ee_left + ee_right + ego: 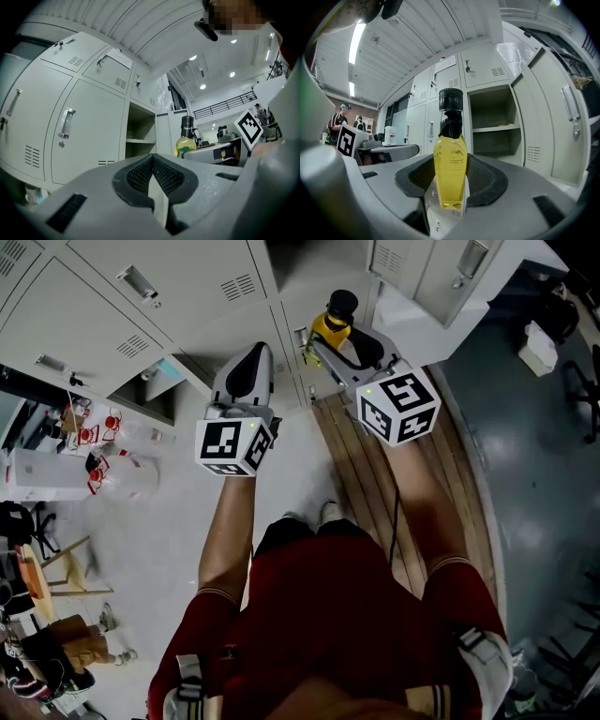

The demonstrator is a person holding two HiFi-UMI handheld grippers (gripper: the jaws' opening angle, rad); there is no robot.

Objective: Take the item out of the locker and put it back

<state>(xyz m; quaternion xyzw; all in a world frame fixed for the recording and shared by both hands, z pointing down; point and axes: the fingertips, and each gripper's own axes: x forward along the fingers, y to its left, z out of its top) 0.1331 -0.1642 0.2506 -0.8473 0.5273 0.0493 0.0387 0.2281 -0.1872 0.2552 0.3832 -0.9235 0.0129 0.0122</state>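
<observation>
A yellow bottle with a black cap stands upright between the jaws of my right gripper, which is shut on its body. In the right gripper view the bottle fills the middle. Behind it is an open locker with one shelf, its door swung out to the right. My left gripper is held up just left of the bottle. Its jaws are shut with nothing between them. From the left gripper view the bottle shows at the right, in front of the open locker.
Grey lockers with shut doors run across the top. A wooden plank strip lies below the right gripper. Bags, cartons and a stool crowd the floor at the left. A person stands far off.
</observation>
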